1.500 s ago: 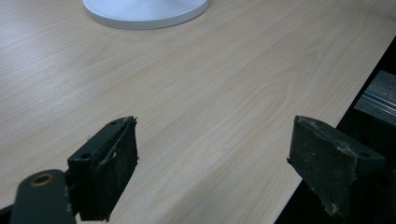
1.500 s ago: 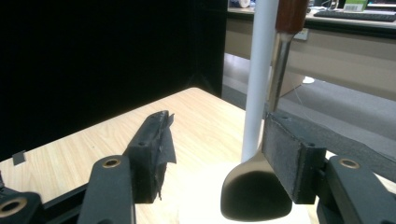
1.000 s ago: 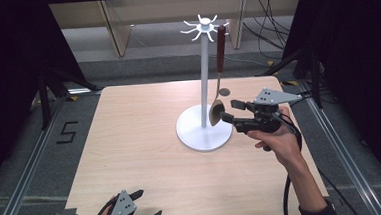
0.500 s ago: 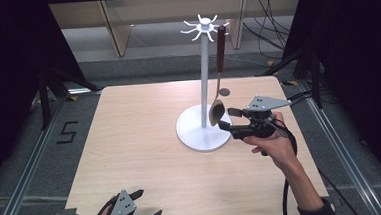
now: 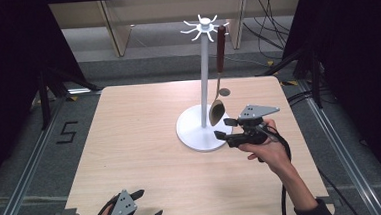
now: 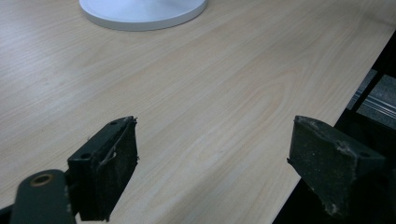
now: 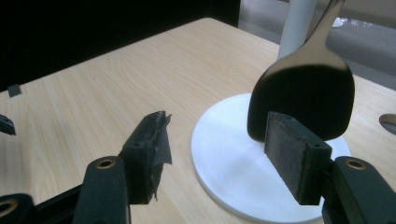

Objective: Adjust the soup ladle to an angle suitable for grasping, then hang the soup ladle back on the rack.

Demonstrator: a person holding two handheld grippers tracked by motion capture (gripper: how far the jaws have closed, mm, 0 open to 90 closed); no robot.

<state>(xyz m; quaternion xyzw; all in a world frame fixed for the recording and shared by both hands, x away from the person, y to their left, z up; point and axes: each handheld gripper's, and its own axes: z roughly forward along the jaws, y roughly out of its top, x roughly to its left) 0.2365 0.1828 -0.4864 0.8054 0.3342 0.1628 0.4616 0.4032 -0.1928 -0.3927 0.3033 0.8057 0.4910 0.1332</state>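
A white stand (image 5: 205, 81) with hooks at its top rises from a round base (image 5: 192, 135) on the wooden table (image 5: 130, 141). From one hook hangs a spoon (image 5: 217, 112) with a dark red handle, its bowl low over the base. My right gripper (image 5: 224, 128) is open just right of the base, its tips slightly below the bowl. In the right gripper view the spoon bowl (image 7: 303, 93) hangs just beyond the right jaw of the right gripper (image 7: 219, 154), untouched. My left gripper (image 5: 148, 205) rests open at the table's near edge. In its own view the left gripper (image 6: 215, 163) holds nothing.
A small dark oval (image 5: 223, 92) lies on the table behind the base. Metal rails (image 5: 27, 172) run along both sides of the table. Cables (image 5: 269, 37) lie on the floor at the back right. Dark curtains stand on both sides.
My right gripper has sunk from the height of the spoon bowl to just below it, close over the base's right rim. The spoon still hangs. The left gripper has stayed put.
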